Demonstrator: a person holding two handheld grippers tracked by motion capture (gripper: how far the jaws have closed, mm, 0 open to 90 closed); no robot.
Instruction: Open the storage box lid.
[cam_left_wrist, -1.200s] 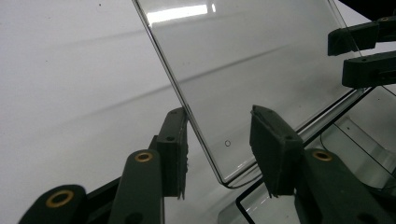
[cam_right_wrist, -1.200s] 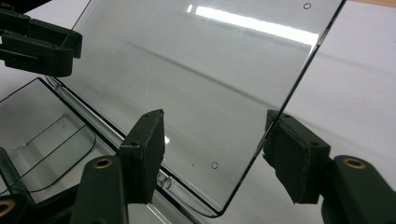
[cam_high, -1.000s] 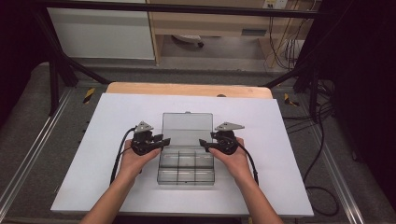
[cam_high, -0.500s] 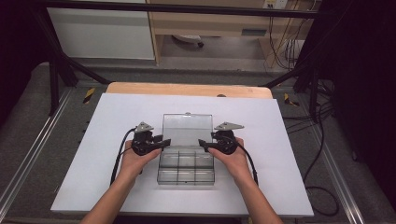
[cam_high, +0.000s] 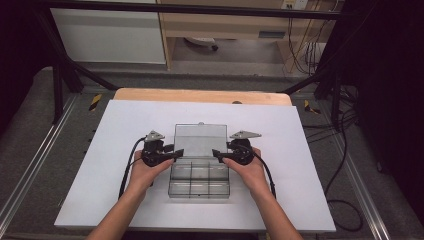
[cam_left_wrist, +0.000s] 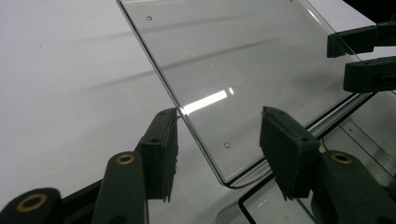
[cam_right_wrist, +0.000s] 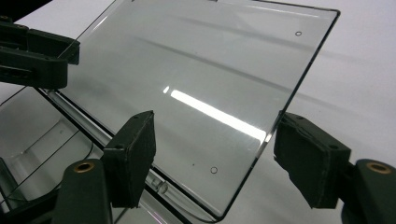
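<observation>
A clear plastic compartment box (cam_high: 199, 181) sits on the white table, its clear lid (cam_high: 200, 137) swung open toward the far side. My left gripper (cam_high: 176, 153) is at the lid's left edge near the hinge. In the left gripper view this gripper (cam_left_wrist: 219, 137) is open, its jaws straddling the lid's (cam_left_wrist: 224, 60) corner without clamping it. My right gripper (cam_high: 217, 154) mirrors it at the lid's right edge. It (cam_right_wrist: 219, 151) is open too, with the lid's (cam_right_wrist: 201, 70) edge between its jaws. The box's compartments (cam_right_wrist: 37, 135) look empty.
The white table surface (cam_high: 100, 150) extends well to either side of the box. A wooden edge (cam_high: 150, 95) runs along the far side. Cables (cam_high: 345, 200) hang off the table's right side, and metal rails (cam_high: 30, 165) flank it.
</observation>
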